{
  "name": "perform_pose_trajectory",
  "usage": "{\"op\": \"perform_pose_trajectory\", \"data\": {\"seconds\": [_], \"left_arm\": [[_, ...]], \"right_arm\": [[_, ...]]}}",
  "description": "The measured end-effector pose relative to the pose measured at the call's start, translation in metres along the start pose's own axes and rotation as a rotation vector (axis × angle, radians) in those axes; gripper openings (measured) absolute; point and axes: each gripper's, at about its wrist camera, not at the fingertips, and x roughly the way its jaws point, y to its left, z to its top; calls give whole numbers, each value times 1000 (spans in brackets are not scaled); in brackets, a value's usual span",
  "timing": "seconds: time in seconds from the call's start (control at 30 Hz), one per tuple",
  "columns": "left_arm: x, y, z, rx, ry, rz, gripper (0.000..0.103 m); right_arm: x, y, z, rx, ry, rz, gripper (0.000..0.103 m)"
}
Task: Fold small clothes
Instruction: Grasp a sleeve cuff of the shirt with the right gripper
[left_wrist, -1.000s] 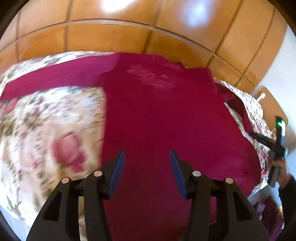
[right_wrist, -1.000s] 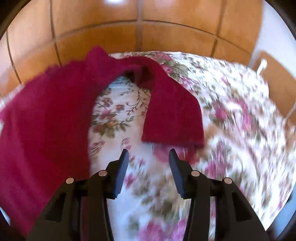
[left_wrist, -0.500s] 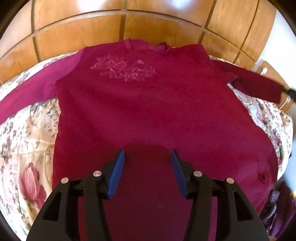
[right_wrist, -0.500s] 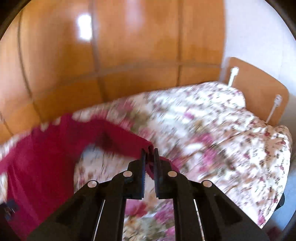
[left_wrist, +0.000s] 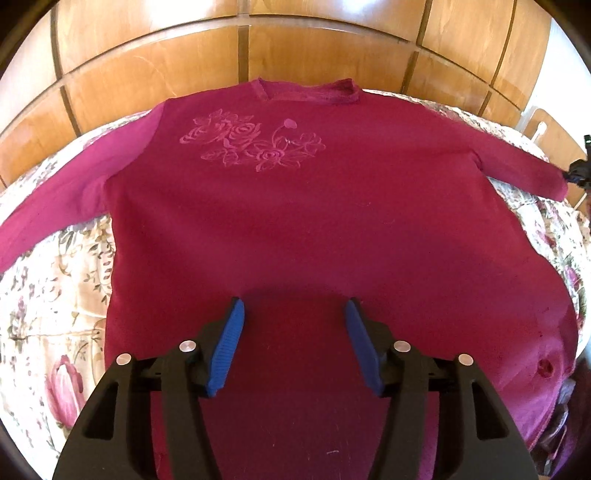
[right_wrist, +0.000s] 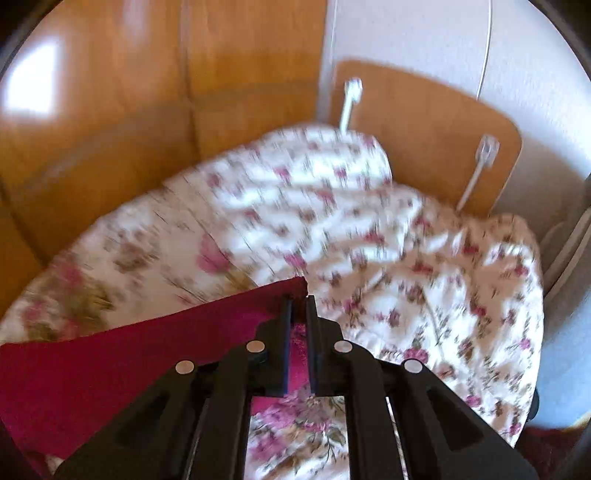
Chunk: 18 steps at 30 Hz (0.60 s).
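While pinching the cuff (right_wrist: 284, 291) in the right gripper (right_wrist: 298, 310), keeping the sleeve taut and low; left gripper (left_wrist: 293, 317) hovering open above the sweater (left_wrist: 295, 221), lying flat on the bed (left_wrist: 55, 295).

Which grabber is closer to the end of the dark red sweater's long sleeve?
Right. The right gripper is shut on the sleeve cuff of the dark red sweater. The left gripper hangs open over the sweater's lower middle, far from that cuff.
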Motion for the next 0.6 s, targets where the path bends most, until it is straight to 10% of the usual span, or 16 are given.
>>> {"op": "perform_pose_trajectory", "data": {"seconds": [0.1, 0.2, 0.37, 0.6], "left_arm": [[1, 1, 0, -1, -1, 6, 59], [0, 1, 0, 0, -5, 11, 59], [-7, 6, -3, -49, -19, -28, 59], [-21, 4, -22, -23, -49, -32, 59]], "right_arm": [[33, 12, -17, -36, 60, -28, 7], [40, 15, -28, -20, 87, -1, 36], [-12, 12, -54, 2, 20, 133, 51], [-81, 81, -147, -214, 246, 661, 55]]}}
